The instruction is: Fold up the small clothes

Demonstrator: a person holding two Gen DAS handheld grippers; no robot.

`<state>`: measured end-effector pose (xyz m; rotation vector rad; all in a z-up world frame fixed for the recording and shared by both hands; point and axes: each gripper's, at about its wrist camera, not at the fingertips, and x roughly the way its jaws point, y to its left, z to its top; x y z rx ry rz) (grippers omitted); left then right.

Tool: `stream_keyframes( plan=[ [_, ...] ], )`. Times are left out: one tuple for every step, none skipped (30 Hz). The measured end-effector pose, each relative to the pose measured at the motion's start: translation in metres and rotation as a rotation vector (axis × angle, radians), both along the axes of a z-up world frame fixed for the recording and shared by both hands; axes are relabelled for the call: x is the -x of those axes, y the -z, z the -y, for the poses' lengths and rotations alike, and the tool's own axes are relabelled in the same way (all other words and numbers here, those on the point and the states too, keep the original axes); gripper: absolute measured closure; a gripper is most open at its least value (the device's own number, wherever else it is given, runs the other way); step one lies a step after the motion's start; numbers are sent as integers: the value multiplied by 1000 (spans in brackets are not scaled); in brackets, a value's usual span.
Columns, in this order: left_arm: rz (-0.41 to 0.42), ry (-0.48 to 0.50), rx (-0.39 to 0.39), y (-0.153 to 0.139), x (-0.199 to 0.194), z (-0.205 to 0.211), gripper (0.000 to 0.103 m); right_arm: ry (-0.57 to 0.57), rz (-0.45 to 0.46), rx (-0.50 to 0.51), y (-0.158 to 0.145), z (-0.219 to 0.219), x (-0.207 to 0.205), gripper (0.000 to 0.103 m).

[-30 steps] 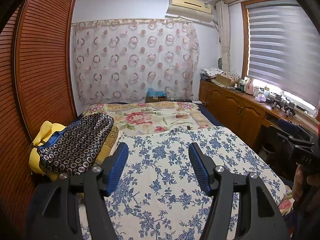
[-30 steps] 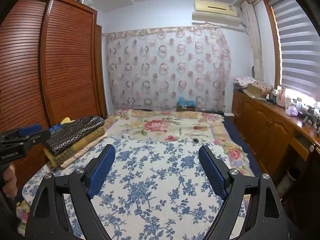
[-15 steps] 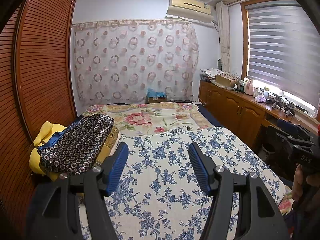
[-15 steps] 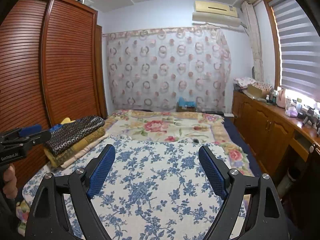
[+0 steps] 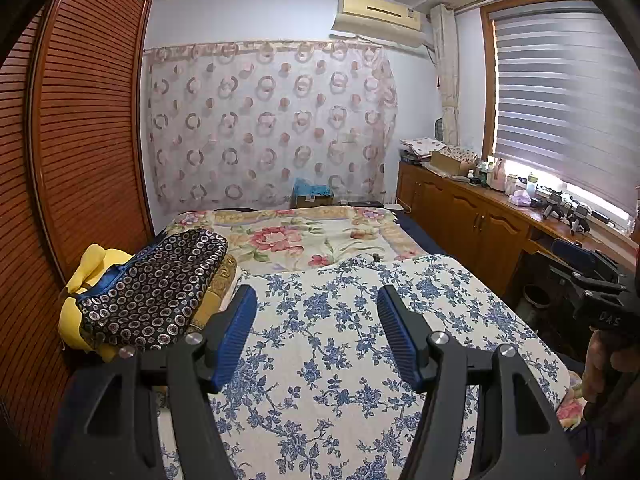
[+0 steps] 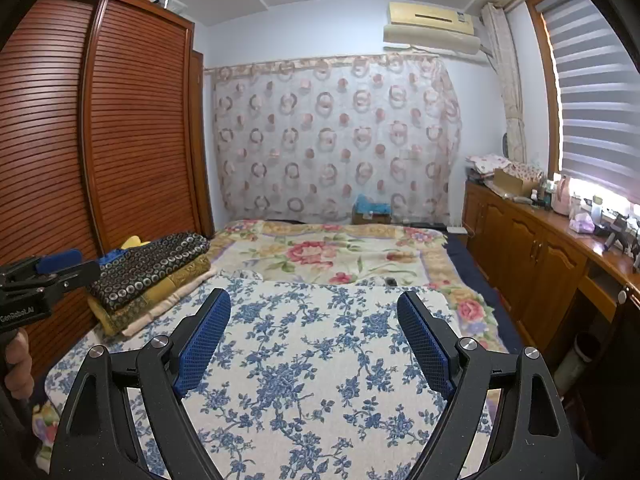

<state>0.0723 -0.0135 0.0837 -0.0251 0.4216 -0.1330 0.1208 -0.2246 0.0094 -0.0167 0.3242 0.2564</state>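
Bed w/ quilted blue-floral cover point(image 5: 340, 360), flat, soft. At its left edge by slatted wood wardrobe point(image 5: 88, 140): folded clothes stack point(image 5: 156, 292), dark ring-print fabric on top. Left gripper point(image 5: 316, 308) & right gripper point(image 6: 314, 310) over cover, ribbed blue pads spread wide, holding nothing.

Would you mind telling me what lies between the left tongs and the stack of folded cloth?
Nothing but bare blue-flowered bedspread separates the left tongs from the cloth stack, seen in the left wrist view.

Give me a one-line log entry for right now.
phase: pre-grasp | left gripper: open, empty | right gripper: open, empty | folded stack: left bed edge, untouched | blue floral cover: no garment laid out
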Motion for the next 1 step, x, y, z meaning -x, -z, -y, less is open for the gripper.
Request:
stream_keyframes(
  plan=[
    [0, 0, 0, 0, 0, 0, 40, 0, -1, 0, 0, 0, 0, 16]
  ],
)
